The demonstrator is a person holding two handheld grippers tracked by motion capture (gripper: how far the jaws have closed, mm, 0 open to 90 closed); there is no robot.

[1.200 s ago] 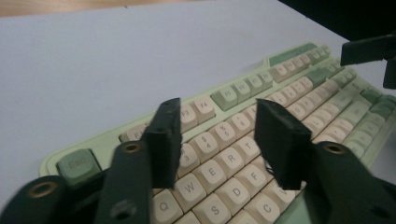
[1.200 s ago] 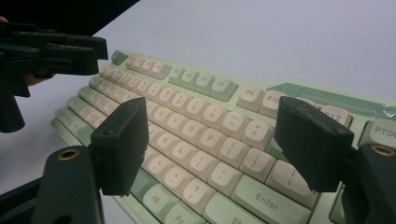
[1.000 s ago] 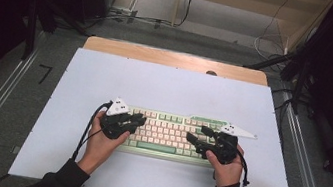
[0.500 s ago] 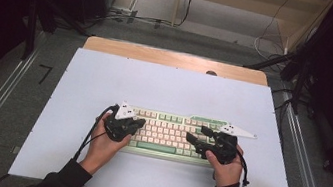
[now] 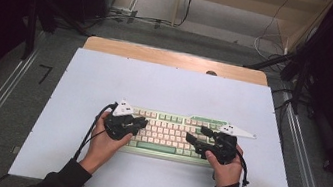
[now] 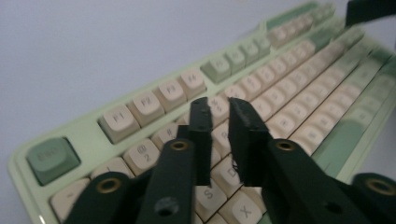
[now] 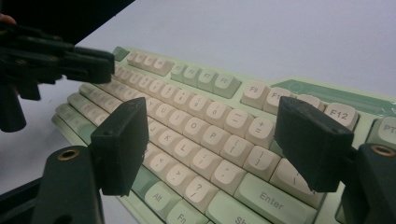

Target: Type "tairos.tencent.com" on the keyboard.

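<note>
Keyboard (image 5: 170,133) — pale green, cream keys

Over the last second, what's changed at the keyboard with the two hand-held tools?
The left tool shifted slightly right over the pale green and cream mechanical keyboard, and its jaws have just been opening a little; in the left gripper view they stand narrowly apart above the keys with nothing between them. The right tool, jaws wide above the keys, the keyboard and the white table stayed put.

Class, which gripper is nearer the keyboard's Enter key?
Right. The right gripper hovers over the Enter key; the left gripper is over the keyboard's far-left keys.
</note>
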